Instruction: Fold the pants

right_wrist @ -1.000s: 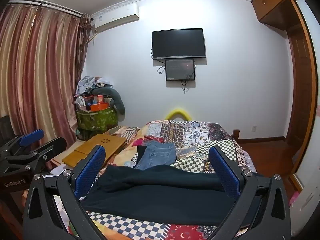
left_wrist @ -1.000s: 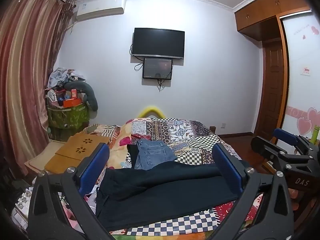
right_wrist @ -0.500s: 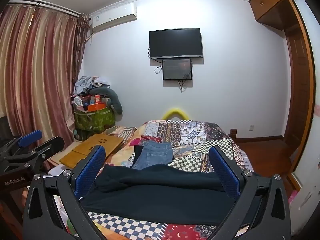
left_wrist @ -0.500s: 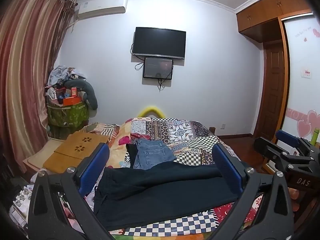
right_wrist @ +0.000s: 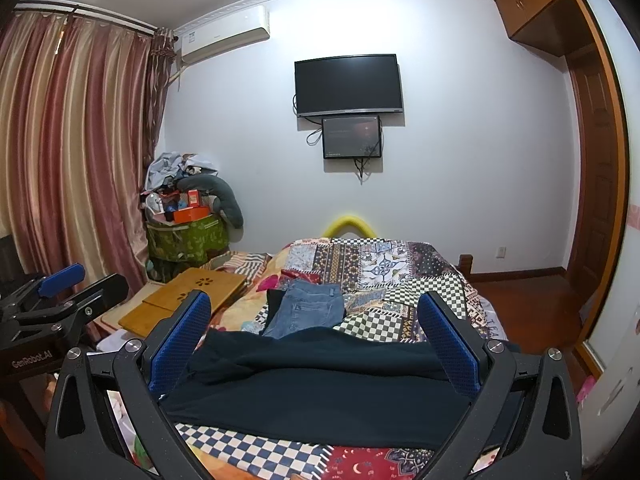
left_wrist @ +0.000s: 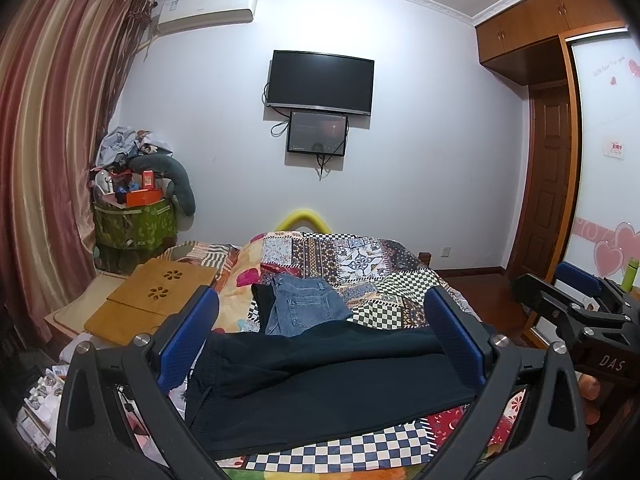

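Observation:
Dark pants (left_wrist: 320,384) lie spread crosswise on the near end of the patchwork bed (left_wrist: 380,280), legs toward the right. Behind them rests a folded pair of blue jeans (left_wrist: 304,308). My left gripper (left_wrist: 320,300) is open, hovering in front of the dark pants with nothing between its blue pads. To its right, my right gripper (left_wrist: 548,284) shows beside the bed. In the right wrist view, my right gripper (right_wrist: 314,304) is also open and holds nothing, facing the dark pants (right_wrist: 320,384) and jeans (right_wrist: 308,308). My left gripper (right_wrist: 86,282) appears at the left edge.
A wooden lap desk (left_wrist: 160,292) lies left of the bed, with a stuffed green basket (left_wrist: 136,220) and curtains (left_wrist: 48,160) behind it. A wardrobe and door (left_wrist: 552,184) stand at the right. A TV (left_wrist: 320,80) hangs on the far wall.
Both views drifted only slightly. The grippers stay open and the pants have not moved.

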{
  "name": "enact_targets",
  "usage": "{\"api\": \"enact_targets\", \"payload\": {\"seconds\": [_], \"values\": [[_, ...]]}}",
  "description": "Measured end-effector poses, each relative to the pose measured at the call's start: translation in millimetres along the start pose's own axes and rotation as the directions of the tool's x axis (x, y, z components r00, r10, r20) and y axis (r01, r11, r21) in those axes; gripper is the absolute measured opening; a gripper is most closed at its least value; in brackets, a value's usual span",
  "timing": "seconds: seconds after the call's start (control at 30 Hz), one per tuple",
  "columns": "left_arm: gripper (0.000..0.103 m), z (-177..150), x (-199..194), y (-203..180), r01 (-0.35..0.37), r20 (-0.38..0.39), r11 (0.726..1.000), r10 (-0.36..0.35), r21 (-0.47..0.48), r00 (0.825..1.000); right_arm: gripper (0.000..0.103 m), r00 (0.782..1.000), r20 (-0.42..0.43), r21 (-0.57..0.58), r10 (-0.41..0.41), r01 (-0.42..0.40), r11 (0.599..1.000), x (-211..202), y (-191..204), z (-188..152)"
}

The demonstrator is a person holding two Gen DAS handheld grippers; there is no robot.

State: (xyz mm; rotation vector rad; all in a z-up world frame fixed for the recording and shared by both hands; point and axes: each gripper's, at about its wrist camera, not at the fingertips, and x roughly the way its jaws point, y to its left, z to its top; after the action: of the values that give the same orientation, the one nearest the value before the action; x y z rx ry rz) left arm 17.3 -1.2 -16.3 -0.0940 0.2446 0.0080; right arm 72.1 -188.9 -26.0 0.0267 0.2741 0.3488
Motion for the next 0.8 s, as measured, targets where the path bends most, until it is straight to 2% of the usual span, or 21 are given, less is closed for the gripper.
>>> {"api": "enact_targets", "payload": {"seconds": [0.8], "values": [[0.103, 1.7, 1.0, -2.1, 0.003, -0.003, 1.0, -0.003, -0.003, 1.0, 0.103, 1.0, 0.0, -0.002, -0.005, 0.005, 1.0, -2.9, 5.3, 1.0]]}}
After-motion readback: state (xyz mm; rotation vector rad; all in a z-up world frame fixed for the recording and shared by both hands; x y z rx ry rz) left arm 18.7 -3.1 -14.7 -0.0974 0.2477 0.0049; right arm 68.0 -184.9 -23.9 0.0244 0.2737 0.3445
